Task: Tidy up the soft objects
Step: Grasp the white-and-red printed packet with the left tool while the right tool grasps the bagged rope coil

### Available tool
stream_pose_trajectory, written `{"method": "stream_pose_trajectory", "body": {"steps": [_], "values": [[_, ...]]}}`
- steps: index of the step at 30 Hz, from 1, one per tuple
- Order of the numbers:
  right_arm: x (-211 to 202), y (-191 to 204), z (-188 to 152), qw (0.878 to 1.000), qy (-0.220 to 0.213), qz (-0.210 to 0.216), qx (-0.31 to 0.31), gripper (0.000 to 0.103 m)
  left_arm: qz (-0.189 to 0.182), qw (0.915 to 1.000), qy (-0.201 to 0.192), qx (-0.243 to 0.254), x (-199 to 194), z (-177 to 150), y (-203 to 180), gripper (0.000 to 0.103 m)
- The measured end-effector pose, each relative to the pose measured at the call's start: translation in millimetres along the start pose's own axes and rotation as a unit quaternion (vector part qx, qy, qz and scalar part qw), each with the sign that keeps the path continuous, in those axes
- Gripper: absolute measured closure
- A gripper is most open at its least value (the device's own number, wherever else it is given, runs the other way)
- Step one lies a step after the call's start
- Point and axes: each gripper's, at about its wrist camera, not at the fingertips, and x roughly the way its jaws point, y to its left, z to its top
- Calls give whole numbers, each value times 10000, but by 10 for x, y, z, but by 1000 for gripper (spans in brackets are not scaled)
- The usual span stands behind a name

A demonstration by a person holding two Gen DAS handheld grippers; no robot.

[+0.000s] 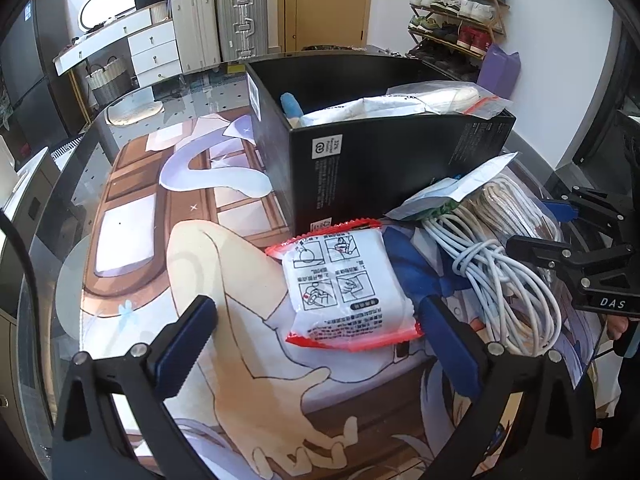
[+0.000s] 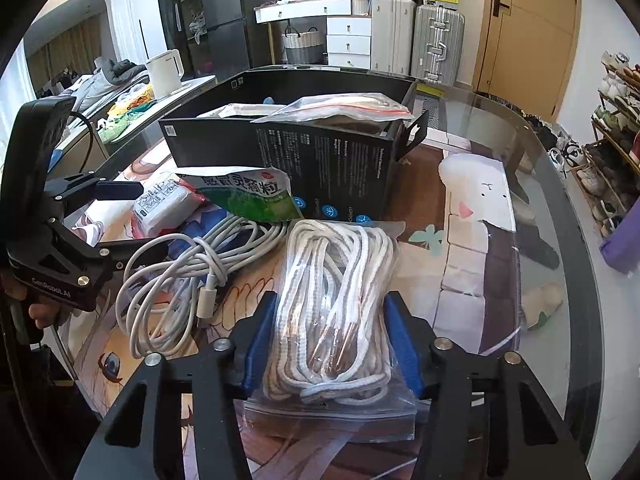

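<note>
My right gripper (image 2: 334,340) is shut on a clear zip bag of white and brown rope (image 2: 332,280), its blue pads (image 2: 262,332) pressing both sides of the bundle on the table. My left gripper (image 1: 320,340) stands open around a white packet with red edges (image 1: 344,292), and neither finger touches it. From the right wrist view the left gripper (image 2: 132,220) hovers over that packet (image 2: 160,204). Behind stands a black box (image 1: 360,160) holding bagged soft items. A green and white sachet (image 2: 256,196) leans against it.
A coil of white cable (image 2: 180,276) lies between the two grippers. The round glass table (image 2: 540,208) covers a printed mat. Suitcases (image 2: 436,44), a white dresser (image 2: 344,36) and a shoe rack (image 1: 460,12) stand beyond the table.
</note>
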Motion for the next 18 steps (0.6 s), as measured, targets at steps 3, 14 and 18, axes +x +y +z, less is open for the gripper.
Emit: {"method": "stream_pose_trajectory", "body": {"steps": [3,14,18], "values": [[-2,21,-11,10000,14,-1,-41,51,-17,10000,-33,-10,-21,-11,-1,10],[-8,19,-35,10000,24,7,-66,51,-83,9998,-204,-15,-104,-21,50,47],[-11,12,-39,10000,6,13,-70,51,-70,9996,-264,-3,-167,-12,86,59]]}}
